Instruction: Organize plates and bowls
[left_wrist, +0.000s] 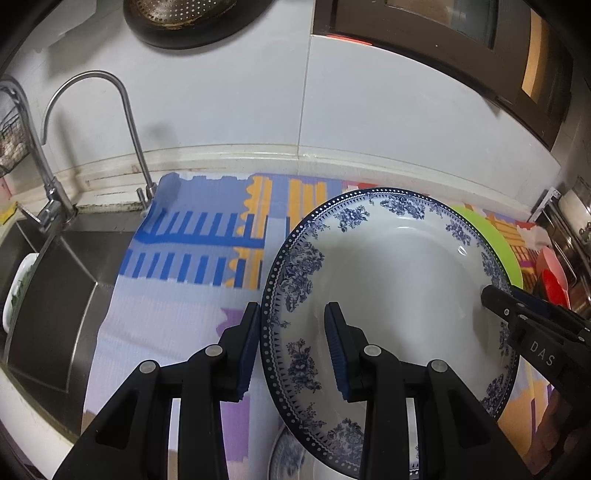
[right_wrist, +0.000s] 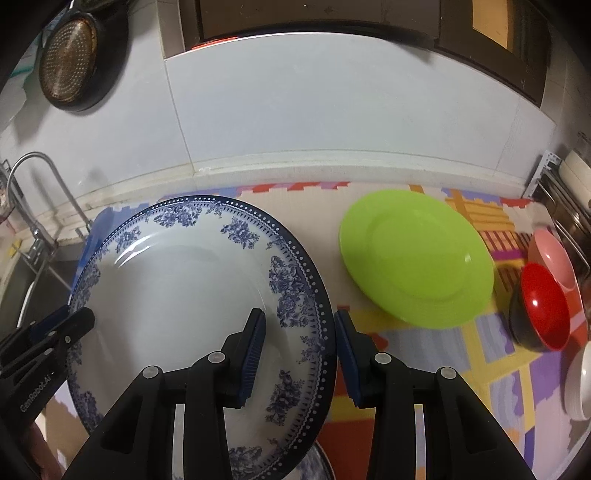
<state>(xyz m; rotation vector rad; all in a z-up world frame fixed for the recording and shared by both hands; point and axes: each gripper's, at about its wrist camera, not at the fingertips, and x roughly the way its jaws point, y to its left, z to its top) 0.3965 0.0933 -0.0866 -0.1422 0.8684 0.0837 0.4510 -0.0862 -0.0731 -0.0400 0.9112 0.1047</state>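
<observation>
The left gripper (left_wrist: 293, 345) is pointing steeply downward, its two blue-padded fingers straddling the left rim of the blue-and-white plate (left_wrist: 391, 295), one pad outside the rim and one over the plate's well. The right gripper (right_wrist: 301, 356) is angling down the same way, clamping the opposite rim, so the plate is being held between both tools above the patterned mat (left_wrist: 177, 295). Each pair of jaws is standing partly closed on the rim; whether every pad is pressing the china cannot be told exactly, but the plate is hanging free of the mat.

Below the plate's near edge, part of another blue-patterned dish (left_wrist: 286, 456) is showing on the mat.

To the left, the mat's edge is meeting the steel sink (left_wrist: 55, 295), with a curved tap (left_wrist: 122, 122) rising behind it. To the right, a green plate (right_wrist: 417, 258) is lying flat on the mat, apart from the held plate, with open mat between them. Further right, a red bowl (right_wrist: 541, 306) and a pink bowl (right_wrist: 552, 254) are sitting by a rack (right_wrist: 561, 199), with white bowls (right_wrist: 583, 387) stacked near the frame's edge.

At the back, the counter is ending at a white tiled wall (right_wrist: 332, 110).
</observation>
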